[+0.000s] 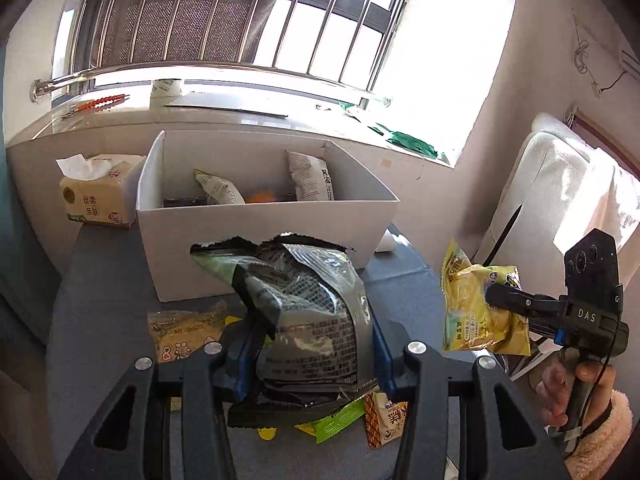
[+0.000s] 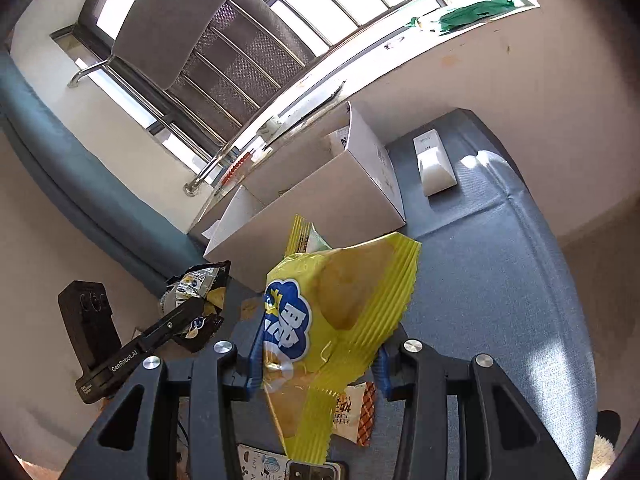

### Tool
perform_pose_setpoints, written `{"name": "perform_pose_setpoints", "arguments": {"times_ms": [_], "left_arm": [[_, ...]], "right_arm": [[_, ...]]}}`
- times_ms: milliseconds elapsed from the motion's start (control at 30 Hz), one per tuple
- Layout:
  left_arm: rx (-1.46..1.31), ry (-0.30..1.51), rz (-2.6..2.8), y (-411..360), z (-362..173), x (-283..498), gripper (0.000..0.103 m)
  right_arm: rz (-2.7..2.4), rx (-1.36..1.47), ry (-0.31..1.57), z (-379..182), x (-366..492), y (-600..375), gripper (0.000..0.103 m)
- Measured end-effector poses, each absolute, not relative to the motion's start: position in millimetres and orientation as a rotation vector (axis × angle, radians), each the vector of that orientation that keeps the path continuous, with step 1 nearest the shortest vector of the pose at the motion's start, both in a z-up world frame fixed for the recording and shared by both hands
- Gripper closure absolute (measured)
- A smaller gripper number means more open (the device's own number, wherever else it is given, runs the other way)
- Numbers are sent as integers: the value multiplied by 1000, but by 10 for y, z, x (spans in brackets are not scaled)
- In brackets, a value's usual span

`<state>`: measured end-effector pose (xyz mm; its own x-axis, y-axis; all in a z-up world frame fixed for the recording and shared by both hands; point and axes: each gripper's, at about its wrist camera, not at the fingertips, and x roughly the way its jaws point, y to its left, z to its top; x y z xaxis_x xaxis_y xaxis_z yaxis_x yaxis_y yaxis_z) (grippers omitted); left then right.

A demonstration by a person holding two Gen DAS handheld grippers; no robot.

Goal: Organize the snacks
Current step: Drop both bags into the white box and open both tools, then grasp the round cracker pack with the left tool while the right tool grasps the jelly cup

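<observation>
While the left gripper clamps a silver snack bag above the blue table, the right gripper pinches a yellow snack pack aloft; beyond both, the white box already holds several packets.

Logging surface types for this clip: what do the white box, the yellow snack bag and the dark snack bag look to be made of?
White box: apparently matte cardboard, with flat panels and folded edges. Yellow snack bag, in the right tongs: glossy plastic film with a ribbed crimped seal, partly see-through. Dark snack bag, in the left tongs: crinkled, shiny film, possibly foil-lined, judging by its silvery glare.
</observation>
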<state>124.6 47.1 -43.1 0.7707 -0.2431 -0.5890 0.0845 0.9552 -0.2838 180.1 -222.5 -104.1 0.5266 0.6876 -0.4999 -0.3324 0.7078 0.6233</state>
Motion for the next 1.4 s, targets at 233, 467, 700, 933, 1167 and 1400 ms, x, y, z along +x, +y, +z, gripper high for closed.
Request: {"name": "perform_pose_setpoints", "arguments": {"times_ms": [233,467,700,933,1167,1400], "left_arm": [[-311,605,-141,963,-170,1642,51],[-263,636,-105,1126,-130,2458,51],[-192,711,-31,1146,-194,2867,25],[-194,707,-14,1216,-191,2705,0],[-167,693,-48,1144,-128,2270,0],[-150,656,-141,884,-179,1529,0]], "right_arm": [[639,339,730,-537,2418,-1650,57],[549,232,757,-356,3249,-1019,57],[501,106,791,-355,3614,-660,50],[462,102,747,-307,3536,-737,0],[438,19,715,-277,3222,-768,0],[562,119,744,-466,2570,-1119,0]]}}
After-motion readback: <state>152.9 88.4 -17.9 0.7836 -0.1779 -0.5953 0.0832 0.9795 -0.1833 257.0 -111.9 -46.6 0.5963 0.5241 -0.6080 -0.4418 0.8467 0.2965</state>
